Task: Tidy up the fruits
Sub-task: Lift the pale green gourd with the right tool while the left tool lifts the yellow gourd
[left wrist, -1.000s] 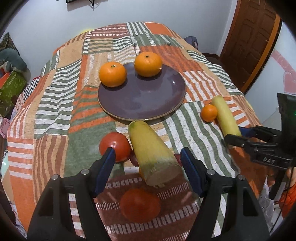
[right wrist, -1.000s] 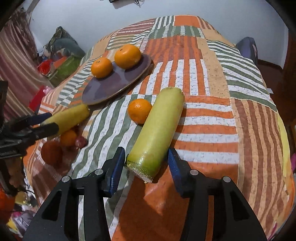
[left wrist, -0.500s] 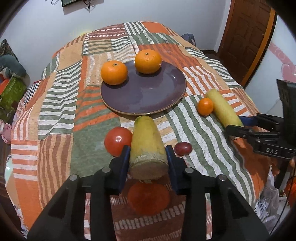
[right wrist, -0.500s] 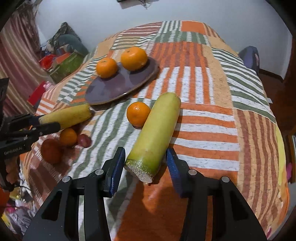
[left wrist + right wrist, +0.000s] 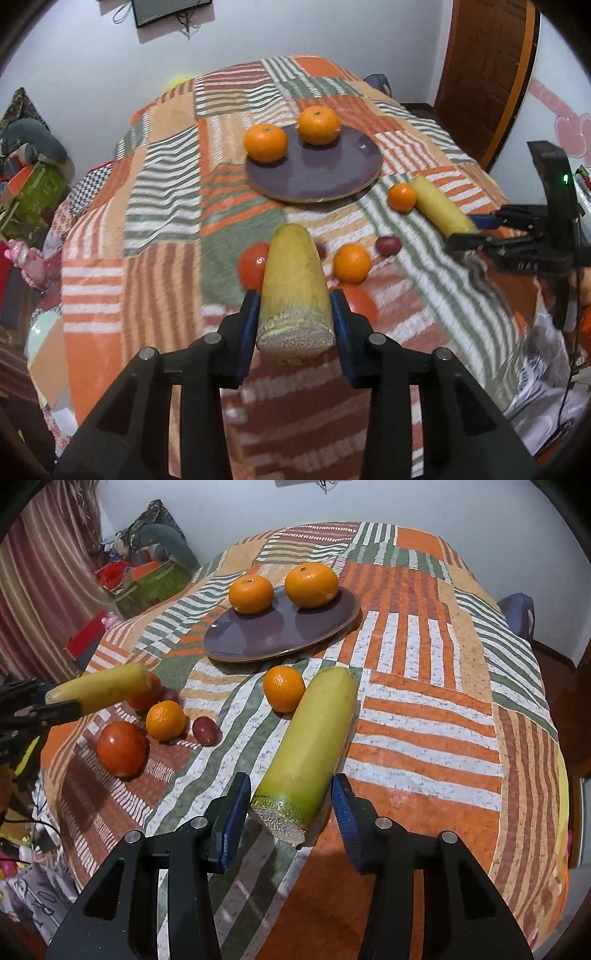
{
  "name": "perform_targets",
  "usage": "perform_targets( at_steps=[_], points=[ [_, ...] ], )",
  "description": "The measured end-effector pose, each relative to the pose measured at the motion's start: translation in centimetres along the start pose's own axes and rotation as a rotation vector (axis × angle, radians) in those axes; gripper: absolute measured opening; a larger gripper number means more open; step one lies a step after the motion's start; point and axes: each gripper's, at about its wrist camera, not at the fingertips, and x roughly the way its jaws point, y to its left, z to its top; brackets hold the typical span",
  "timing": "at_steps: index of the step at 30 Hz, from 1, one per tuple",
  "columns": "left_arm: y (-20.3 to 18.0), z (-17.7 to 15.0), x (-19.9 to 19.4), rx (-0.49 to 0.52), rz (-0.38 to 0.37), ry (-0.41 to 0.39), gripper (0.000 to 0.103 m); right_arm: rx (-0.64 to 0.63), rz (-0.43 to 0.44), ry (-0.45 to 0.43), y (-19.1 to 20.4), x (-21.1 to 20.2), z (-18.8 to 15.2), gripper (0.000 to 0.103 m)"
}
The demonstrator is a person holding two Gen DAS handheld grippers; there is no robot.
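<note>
Fingers (image 5: 248, 325) of the left gripper (image 5: 294, 326) are clenched on the cut end of a yellow gourd (image 5: 293, 284), blue pads flat vs both sides; from the right wrist view it looks lifted off the cloth, tip over the near-left fruit cluster. Right gripper (image 5: 291, 821) sits w/ jaws spread either side of the green gourd (image 5: 308, 749), pads not touching it; that gourd lies on the patchwork cloth (image 5: 424, 709), far tip just beside a loose small orange (image 5: 283, 693).

Near-left: two tomatoes (image 5: 122, 748), another small orange (image 5: 165, 720) and a dark grape (image 5: 205, 730), all on the cloth.

Farther back: purple plate (image 5: 258, 638) w/ two oranges (image 5: 312, 584) on its far half, near half bare.

Step in hand, prob.: carry the yellow gourd to its spot. To do it well: keep it level, since the grip is only at one end and the long body could droop or swing; clear the tomatoes & orange below before moving toward the plate. For the right side, close squarely on the green gourd a bit further up from the cut end for better balance, w/o nudging the orange beside it.
</note>
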Motion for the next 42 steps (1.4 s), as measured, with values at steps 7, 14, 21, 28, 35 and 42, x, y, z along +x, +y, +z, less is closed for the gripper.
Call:
perform_targets(
  at_steps=[7, 14, 21, 28, 35, 42],
  points=[
    [3.3, -3.0, 2.9, -0.090, 0.050, 0.112, 0.038, -0.012, 0.002, 0.015, 0.4, -0.2, -0.3, 0.042],
    [4.8, -2.8, 3.8, -0.163, -0.003, 0.117, 0.039, -0.002, 0.018, 0.034, 0.4, -0.9, -0.4, 0.042],
    [4.9, -1.3, 4.5, -0.175, -0.014, 0.094, 0.041, 0.027, 0.010, 0.012, 0.3, -0.7, 0.7, 0.042],
    [4.7, -0.7, 6.0, -0.199, -0.062, 0.105, 0.040, 0.077, -0.023, 0.018, -0.4, 1.0, 1.6, 0.042],
    [4.3, -0.4, 6.3, -0.204, -0.054, 0.098, 0.039, 0.080, -0.053, 0.016, -0.4, 2.5, 1.6, 0.040],
    [5.3, -0.2, 4.6, -0.240, -0.053, 0.049, 0.039, 0.085, -0.054, -0.033, -0.4, 1.3, 1.6, 0.034]
  ],
)
